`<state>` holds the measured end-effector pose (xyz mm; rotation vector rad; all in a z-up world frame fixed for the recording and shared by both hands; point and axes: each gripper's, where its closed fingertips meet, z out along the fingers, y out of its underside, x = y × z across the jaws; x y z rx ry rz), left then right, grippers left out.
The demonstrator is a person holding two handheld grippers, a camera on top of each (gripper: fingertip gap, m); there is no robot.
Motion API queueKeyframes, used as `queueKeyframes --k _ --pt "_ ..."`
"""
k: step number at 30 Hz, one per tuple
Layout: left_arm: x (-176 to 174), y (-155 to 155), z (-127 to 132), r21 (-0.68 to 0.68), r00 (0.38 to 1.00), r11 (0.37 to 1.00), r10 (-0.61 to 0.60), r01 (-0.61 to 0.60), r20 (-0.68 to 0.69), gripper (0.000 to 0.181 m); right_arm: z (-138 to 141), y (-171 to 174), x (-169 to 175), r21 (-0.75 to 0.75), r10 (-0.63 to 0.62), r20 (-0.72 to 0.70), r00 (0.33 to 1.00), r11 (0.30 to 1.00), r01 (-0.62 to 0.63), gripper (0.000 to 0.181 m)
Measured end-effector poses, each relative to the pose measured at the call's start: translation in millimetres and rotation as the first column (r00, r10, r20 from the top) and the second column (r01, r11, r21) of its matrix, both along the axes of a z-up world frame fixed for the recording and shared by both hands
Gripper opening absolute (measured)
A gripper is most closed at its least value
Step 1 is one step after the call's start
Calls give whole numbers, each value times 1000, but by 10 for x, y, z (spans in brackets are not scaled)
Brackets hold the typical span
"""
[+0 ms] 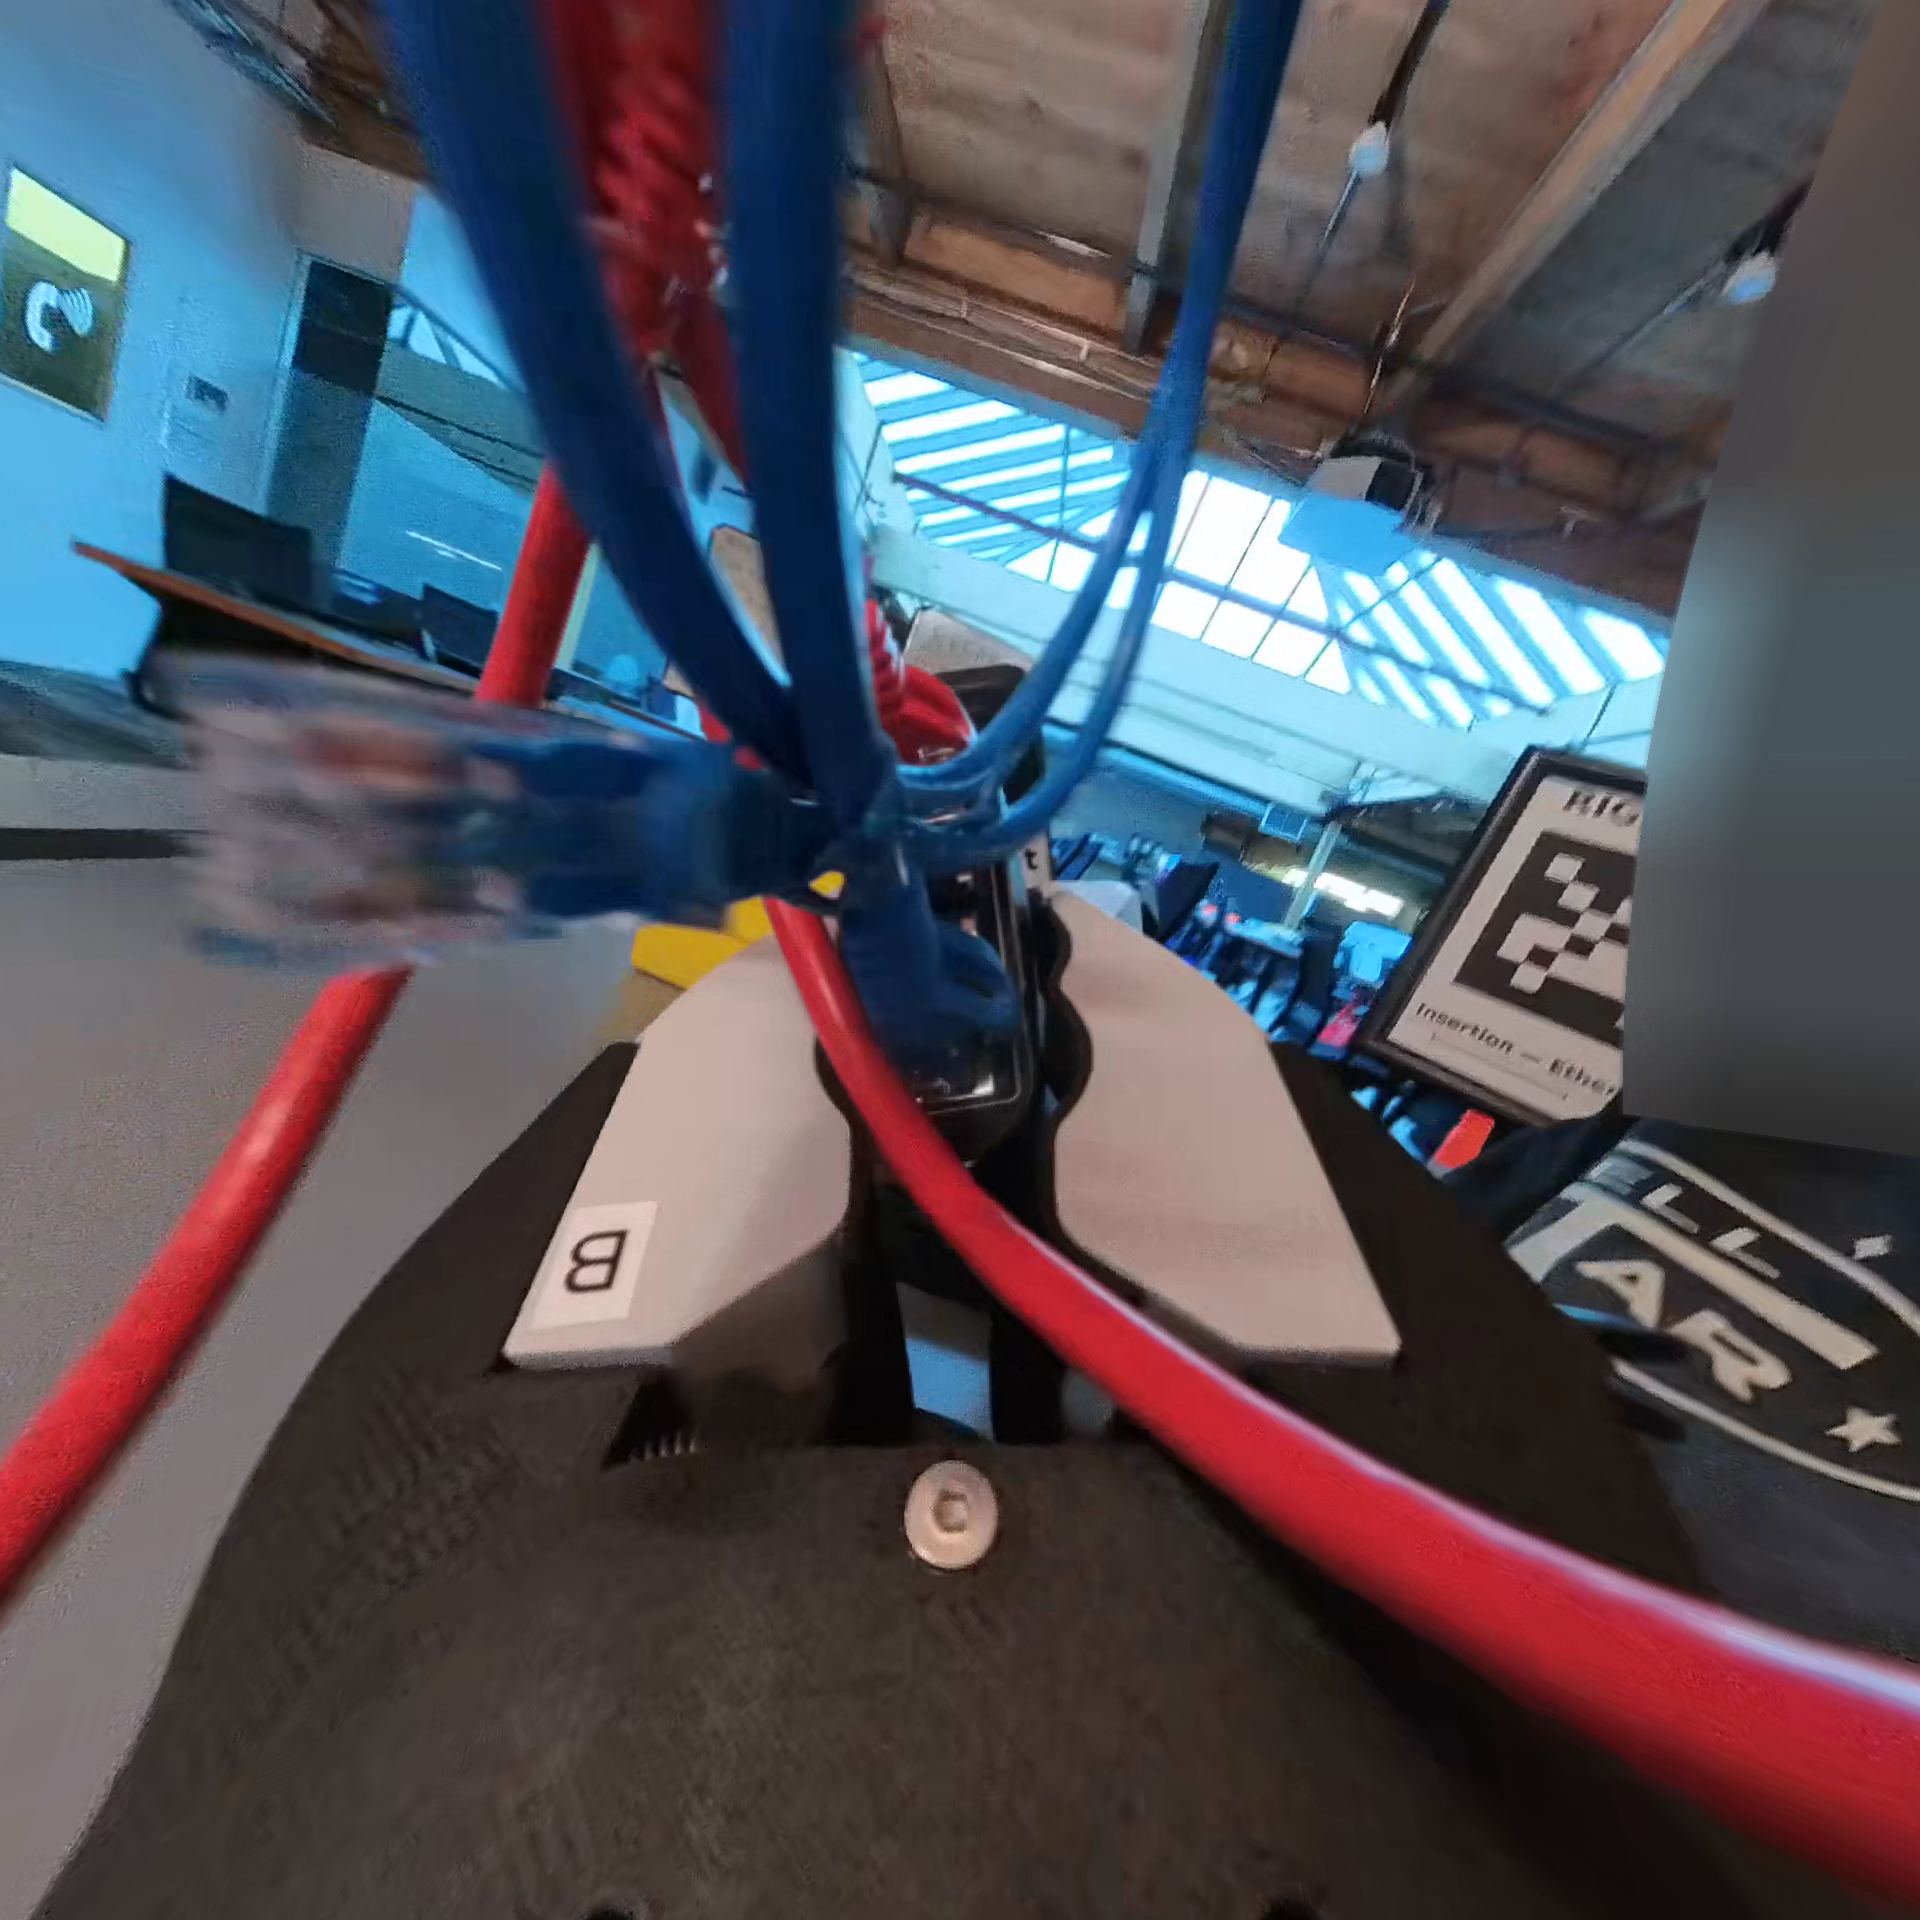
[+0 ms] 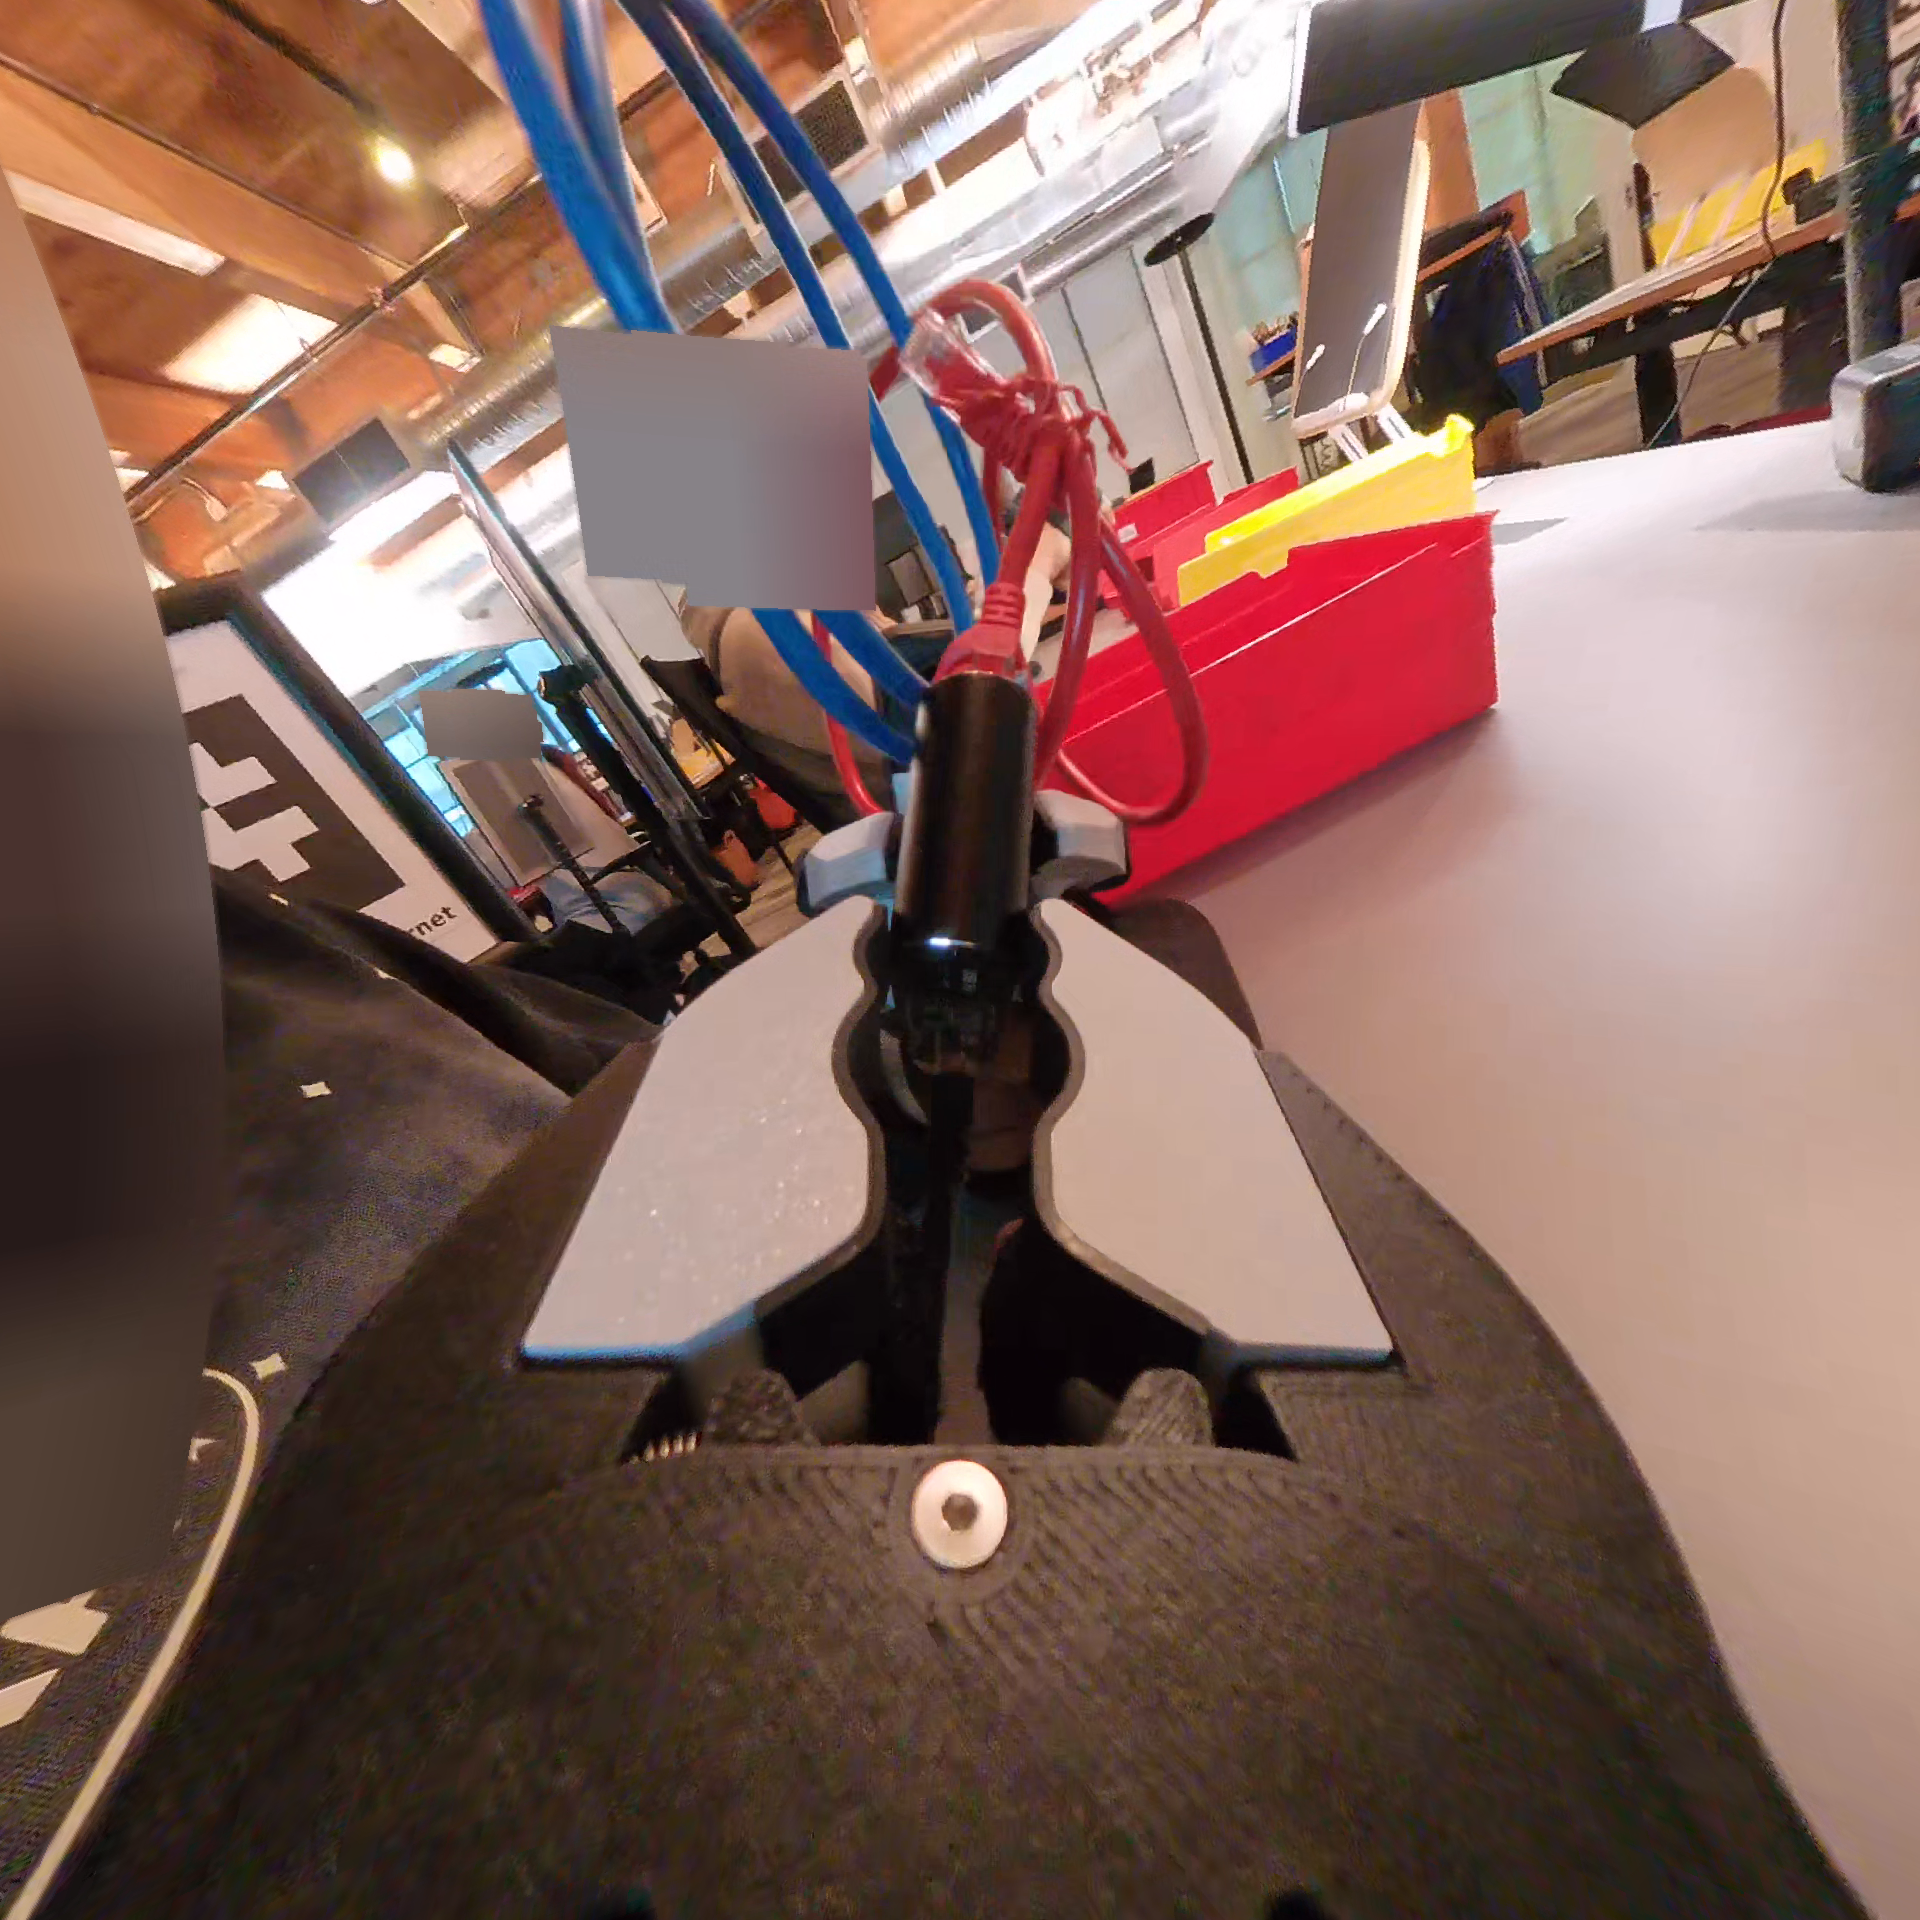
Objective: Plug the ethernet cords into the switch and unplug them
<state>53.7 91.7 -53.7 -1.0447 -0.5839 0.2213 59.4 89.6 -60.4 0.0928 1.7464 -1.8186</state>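
Switch (image 2: 961, 821) clamped between both jaws; red cord (image 2: 997, 623) and blue cord (image 1: 914, 956) plugged in, unplugging left.

Black switch (image 2: 961, 821) upright, centre; red cord (image 2: 1039, 540) plugged at 12 o'clock, blue cords (image 2: 831, 260) looping toward 11.

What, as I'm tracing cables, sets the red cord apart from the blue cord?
The red cord is wound in a small tied coil above the black switch; the blue cord rises in long loops out of frame. The red cord's free plug points up, sharp; the blue cord's free plug is a blur in the left wrist view. Shared: each seems plugged into the switch at one end.
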Motion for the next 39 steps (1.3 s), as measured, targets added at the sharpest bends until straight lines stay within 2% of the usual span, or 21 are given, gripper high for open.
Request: queueKeyframes --k 4,8,11,15,21,26,31,35,39 --pt "-44 -24 -12 121 998 992 -37 32 40 27 -77 -10 -42 19 -29 -24 999 999 30 23" --pt "-121 -153 -37 195 998 981 4 -17 65 27 -153 20 -133 -33 -111 -130 985 994 107 30" --pt "-121 -211 -15 236 998 972 -1 -15 66 27 -395 26 -36 78 -33 -190 981 996 49 28" --pt "-132 -164 -44 208 997 978 8 -23 70 27 -353 -41 17 16 -32 -157 987 999 35 15" --pt "-87 -121 -17 163 999 986 18 -23 27 27 -309 -6 67 -3 -9 -155 988 1000 8 14" --pt "-10 52 -98 -8 1000 1000 -25 25 -4 33 -193 48 82 -47 2 -132 991 999 -8 13" --pt "27 22 -42 6 999 1000 -16 17 -49 27 -221 -4 85 -25 -49 -218 975 999 45 14" --pt "51 0 1 23 997 1000 -6 7 -80 27 -201 -30 95 -71 -132 -345 929 991 114 15" --pt "56 11 1 39 997 999 -26 29 -70 27 -199 -20 95 -56 -141 -375 916 990 130 15"
